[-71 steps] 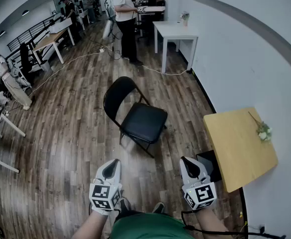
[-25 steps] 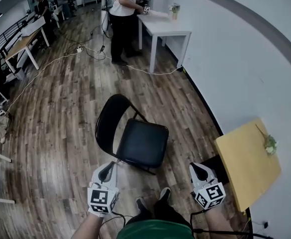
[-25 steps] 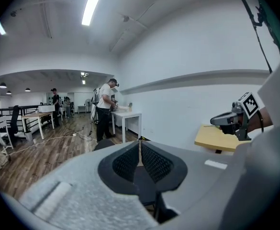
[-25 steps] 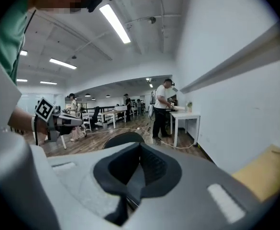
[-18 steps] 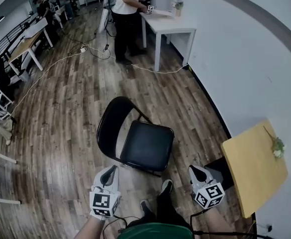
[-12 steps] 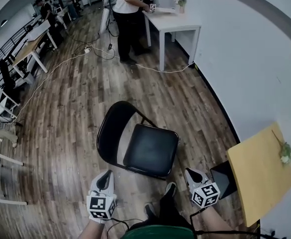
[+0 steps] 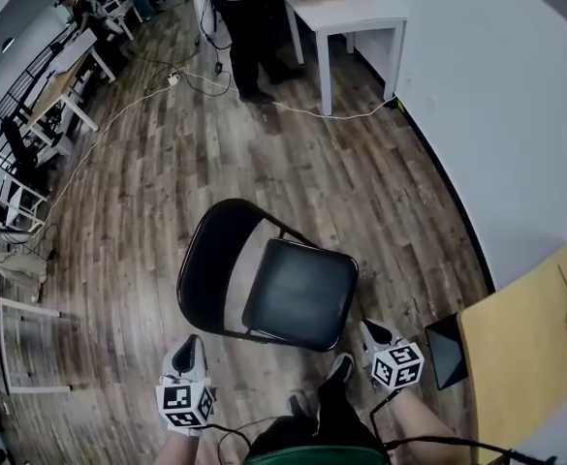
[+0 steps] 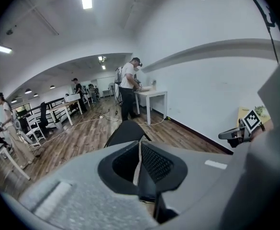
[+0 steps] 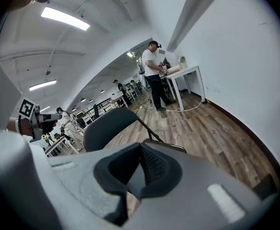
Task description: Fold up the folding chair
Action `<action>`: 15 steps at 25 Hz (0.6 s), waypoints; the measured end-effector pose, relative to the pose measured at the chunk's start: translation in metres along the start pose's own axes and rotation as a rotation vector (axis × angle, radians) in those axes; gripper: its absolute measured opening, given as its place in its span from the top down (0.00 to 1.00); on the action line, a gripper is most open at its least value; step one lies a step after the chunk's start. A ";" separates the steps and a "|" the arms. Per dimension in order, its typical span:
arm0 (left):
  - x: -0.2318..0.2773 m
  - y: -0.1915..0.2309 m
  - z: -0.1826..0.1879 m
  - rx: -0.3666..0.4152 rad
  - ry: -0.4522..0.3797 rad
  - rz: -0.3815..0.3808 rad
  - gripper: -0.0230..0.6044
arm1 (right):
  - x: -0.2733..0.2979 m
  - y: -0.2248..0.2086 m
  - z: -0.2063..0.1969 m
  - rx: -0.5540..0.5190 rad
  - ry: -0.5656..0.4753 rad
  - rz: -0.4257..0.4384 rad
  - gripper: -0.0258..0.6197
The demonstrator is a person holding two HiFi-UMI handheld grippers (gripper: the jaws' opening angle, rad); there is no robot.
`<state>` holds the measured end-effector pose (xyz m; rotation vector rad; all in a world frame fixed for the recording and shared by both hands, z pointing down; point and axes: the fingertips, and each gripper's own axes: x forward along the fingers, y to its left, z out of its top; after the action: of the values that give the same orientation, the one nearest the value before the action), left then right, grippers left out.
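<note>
**Two closed grippers, one open chair: the folding is not yet begun**

At the left, the left gripper [image 7: 189,349] is low in front of the person. Its jaws are pressed together and nothing is between them. It is near the lower edge of the backrest [image 7: 208,264] but does not touch it.

In the middle, the chair [image 7: 275,310] stands on the wood floor, fully unfolded. The backrest is at the left side, and the seat [image 7: 304,289] lies flat and points toward the person.

To the right, the right gripper [image 7: 370,330] is just beside the near corner of the seat, also apart from it. Its jaws are closed too and hold nothing. Further right, a table [image 7: 520,356] stands by the wall and has no part in the task.

To my judgement, no step of the task is done. The whole work remains: to open the jaws, to take hold of the chair, to bring the seat up against the backrest so that the legs close, and to leave it flat.
</note>
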<state>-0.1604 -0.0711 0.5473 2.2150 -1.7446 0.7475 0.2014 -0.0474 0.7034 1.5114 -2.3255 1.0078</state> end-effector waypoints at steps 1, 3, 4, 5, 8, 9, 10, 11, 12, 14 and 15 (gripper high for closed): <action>0.006 0.005 0.000 0.002 0.001 0.018 0.92 | 0.007 -0.009 -0.004 0.010 0.010 0.000 0.96; 0.016 0.017 -0.003 0.005 0.004 0.050 0.92 | 0.020 -0.026 -0.015 0.036 0.029 -0.005 0.96; 0.021 0.023 -0.006 0.007 0.007 0.064 0.92 | 0.026 -0.035 -0.022 0.050 0.040 -0.010 0.96; 0.027 0.029 -0.009 0.010 0.013 0.076 0.92 | 0.032 -0.043 -0.031 0.061 0.053 -0.015 0.96; 0.051 0.045 -0.019 0.023 0.034 0.092 0.92 | 0.048 -0.067 -0.057 0.083 0.099 -0.042 0.96; 0.060 0.049 -0.020 0.028 0.039 0.090 0.92 | 0.053 -0.074 -0.063 0.091 0.111 -0.053 0.96; 0.069 0.053 -0.020 0.036 0.042 0.086 0.92 | 0.056 -0.079 -0.068 0.096 0.120 -0.065 0.96; 0.078 0.056 -0.020 0.052 0.043 0.082 0.92 | 0.059 -0.085 -0.071 0.097 0.128 -0.079 0.96; 0.086 0.058 -0.018 0.081 0.039 0.078 0.92 | 0.062 -0.090 -0.073 0.096 0.132 -0.093 0.96; 0.105 0.059 -0.008 0.166 0.008 0.075 0.92 | 0.066 -0.102 -0.078 0.102 0.126 -0.125 0.96; 0.115 0.060 0.000 0.203 -0.013 0.072 0.90 | 0.068 -0.107 -0.080 0.115 0.115 -0.142 0.96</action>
<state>-0.1994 -0.1835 0.5989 2.2981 -1.8374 0.9688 0.2470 -0.0735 0.8435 1.5890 -2.0840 1.1748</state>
